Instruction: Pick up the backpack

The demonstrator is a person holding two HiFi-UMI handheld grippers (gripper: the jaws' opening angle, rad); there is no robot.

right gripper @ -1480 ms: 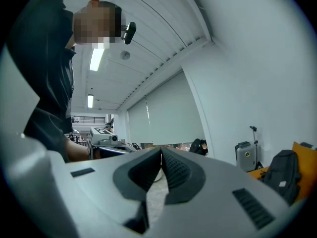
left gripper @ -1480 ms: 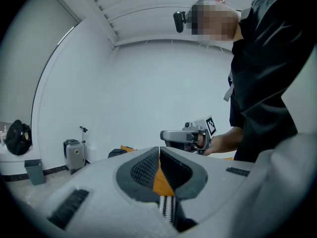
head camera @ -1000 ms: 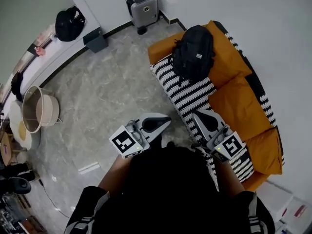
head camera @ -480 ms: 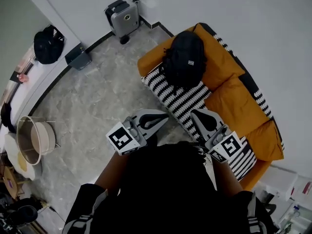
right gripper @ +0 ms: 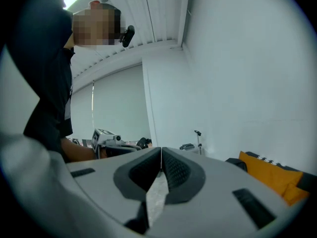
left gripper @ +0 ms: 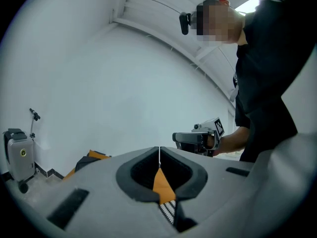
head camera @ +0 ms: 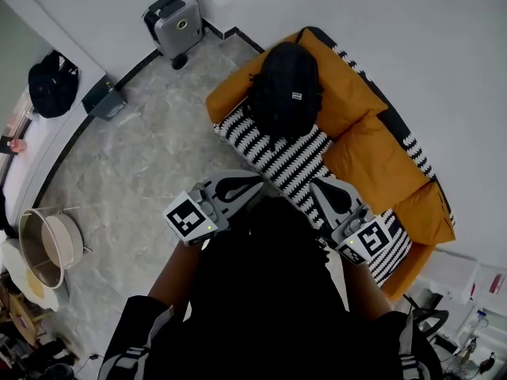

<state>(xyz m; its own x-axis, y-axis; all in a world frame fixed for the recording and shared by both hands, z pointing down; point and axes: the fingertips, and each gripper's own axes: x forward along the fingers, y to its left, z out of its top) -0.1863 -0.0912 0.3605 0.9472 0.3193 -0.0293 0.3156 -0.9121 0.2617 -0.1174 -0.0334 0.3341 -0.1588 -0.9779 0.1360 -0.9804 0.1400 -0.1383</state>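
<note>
Backpack (head camera: 285, 89) on sofa (head camera: 372, 145) far end; suitcase (head camera: 176, 24) L of it, by wall (head camera: 356, 6).

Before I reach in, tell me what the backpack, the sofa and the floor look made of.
Backpack: black woven fabric, probably nylon or polyester; matte, softly slumped, with a small light label.
Sofa: orange upholstery cloth, matte, with plump cushions; a black-and-white striped textile, perhaps knitted, covers its seat.
Floor: grey marble-look tile or stone, veined and slightly glossy.

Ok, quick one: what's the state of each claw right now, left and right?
Left claw: closed, holding nothing.
Right claw: closed, holding nothing.
</note>
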